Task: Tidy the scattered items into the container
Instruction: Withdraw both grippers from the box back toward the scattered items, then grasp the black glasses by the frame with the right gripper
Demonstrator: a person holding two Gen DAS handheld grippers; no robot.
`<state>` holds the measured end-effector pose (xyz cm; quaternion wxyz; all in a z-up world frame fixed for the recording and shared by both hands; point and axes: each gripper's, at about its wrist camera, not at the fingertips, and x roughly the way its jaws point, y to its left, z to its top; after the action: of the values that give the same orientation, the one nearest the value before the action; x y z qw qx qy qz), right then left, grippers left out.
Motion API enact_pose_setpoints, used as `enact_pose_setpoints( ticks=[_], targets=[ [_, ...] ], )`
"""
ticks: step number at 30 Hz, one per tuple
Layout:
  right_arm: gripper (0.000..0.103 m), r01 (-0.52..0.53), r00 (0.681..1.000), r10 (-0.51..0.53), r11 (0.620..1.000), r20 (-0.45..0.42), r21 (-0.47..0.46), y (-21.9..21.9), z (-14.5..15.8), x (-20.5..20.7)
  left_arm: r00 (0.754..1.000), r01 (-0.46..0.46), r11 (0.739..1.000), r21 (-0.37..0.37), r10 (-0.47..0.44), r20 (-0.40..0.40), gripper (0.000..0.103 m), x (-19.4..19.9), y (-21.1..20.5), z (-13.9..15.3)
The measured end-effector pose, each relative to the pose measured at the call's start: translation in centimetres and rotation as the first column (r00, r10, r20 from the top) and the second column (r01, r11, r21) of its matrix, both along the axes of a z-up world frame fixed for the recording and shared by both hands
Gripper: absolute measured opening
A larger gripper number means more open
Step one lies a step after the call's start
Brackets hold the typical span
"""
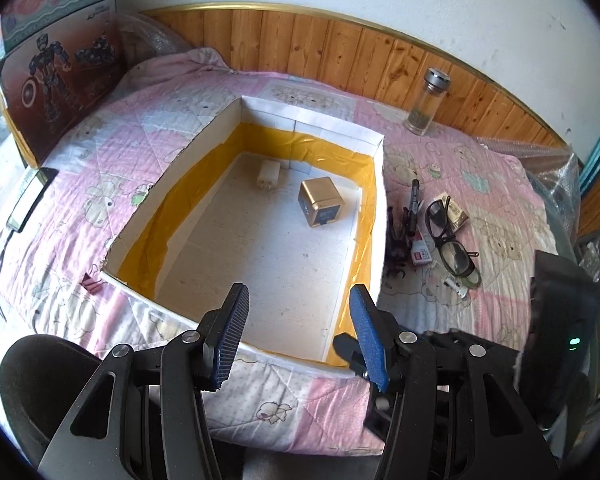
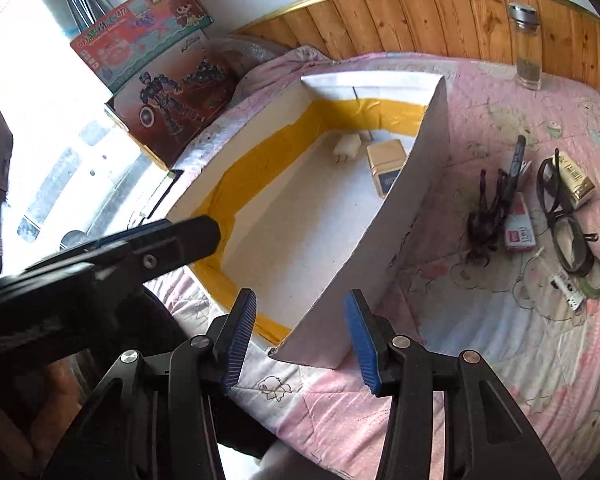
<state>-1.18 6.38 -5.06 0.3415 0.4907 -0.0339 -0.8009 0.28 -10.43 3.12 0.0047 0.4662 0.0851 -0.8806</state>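
**Nearly half sorted: two things boxed, a cluster left outside**

Already the white box (image 1: 244,216) holds a gold cube tin (image 1: 318,202) and a white charger plug (image 1: 269,174), both toward its far end, near each other but apart. It is a rectangle with yellow tape round the inner walls, and in the left wrist view its long axis runs from about 6 o'clock up toward 12 o'clock, leaning slightly right; its open top faces up.

Outside its right wall, at about 3 o'clock from the box, lies the unsorted cluster on the pink quilt (image 1: 460,312): a black hair claw (image 2: 485,216), a dark pen (image 2: 514,162) pointing roughly 12 to 6 o'clock, a red-and-white small pack (image 2: 520,232), black glasses (image 2: 568,220) overlapping a tan packet (image 2: 576,178), and a small white tube (image 2: 566,286).

The left gripper (image 1: 298,328) hangs over the near rim of the box, jaws wide apart and holding nothing. The right gripper (image 2: 300,332) straddles the near right corner, also spread wide and bare.

The next step is probably a pick from the cluster with the right gripper. It would do well to take the nearest, firmest piece first, close across its short axis, and lift it clear of the wall before crossing over.

A glass jar (image 1: 424,104) stands upright at the far side, well apart.
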Motion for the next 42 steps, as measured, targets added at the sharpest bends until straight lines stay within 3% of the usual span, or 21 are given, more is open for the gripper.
enact_pose_setpoints(
  ticks=[1, 6, 9, 11, 15, 20, 26, 31, 35, 42],
  targets=[
    [0.022, -0.001, 1.0, 0.001, 1.0, -0.001, 0.027, -0.3, -0.5, 0.0, 1.0, 0.004, 1.0, 0.002, -0.004, -0.002, 0.055, 0.1, 0.2, 0.2],
    [0.016, 0.038, 0.998, -0.034, 0.997, -0.06, 0.071, 2.0, 0.4, -0.8, 0.999, 0.047, 0.999, 0.006, -0.047, -0.012, 0.055, -0.1, 1.8, 0.7],
    [0.018, -0.009, 0.998, 0.01, 1.0, -0.058, 0.022, 3.0, 1.1, -0.7, 0.998, 0.07, 0.997, 0.01, -0.07, -0.007, 0.055, -0.5, 2.9, 0.6],
    [0.027, -0.014, 0.994, 0.018, 0.999, -0.107, 0.032, 3.5, 1.7, -0.2, 0.997, 0.079, 0.997, 0.011, -0.078, -0.005, 0.055, -0.7, 3.5, 0.6],
    [0.03, -0.011, 0.98, 0.022, 0.998, -0.197, 0.055, 4.9, 2.8, -0.2, 0.995, 0.1, 0.995, 0.002, -0.1, 0.007, 0.055, -0.9, 4.7, 0.4],
    [0.046, 0.029, 0.954, -0.018, 0.999, -0.298, 0.033, 8.7, 3.3, -1.5, 0.991, 0.129, 0.992, -0.002, -0.128, 0.022, 0.055, -1.4, 6.5, -0.1],
    [0.046, 0.14, 0.958, -0.147, 0.989, -0.245, -0.046, 13.8, 0.7, -3.4, 0.982, 0.178, 0.984, 0.003, -0.178, 0.068, 0.055, -2.7, 9.9, -1.4],
    [0.046, 0.239, 0.954, -0.244, 0.97, -0.175, -0.052, 16.8, -1.3, -5.5, 0.966, 0.24, 0.971, 0.01, -0.24, 0.094, 0.055, -4.7, 13.4, -2.4],
    [0.047, 0.305, 0.943, -0.301, 0.952, -0.141, 0.001, 19.0, -2.5, -7.6, 0.953, 0.27, 0.962, 0.039, -0.272, 0.131, 0.055, -7.0, 15.7, -3.9],
    [0.047, 0.271, 0.96, -0.257, 0.951, -0.108, 0.146, 21.6, -4.4, -10.4, 0.927, 0.312, 0.947, 0.082, -0.322, 0.193, 0.055, -9.9, 19.5, -6.7]
  ],
)
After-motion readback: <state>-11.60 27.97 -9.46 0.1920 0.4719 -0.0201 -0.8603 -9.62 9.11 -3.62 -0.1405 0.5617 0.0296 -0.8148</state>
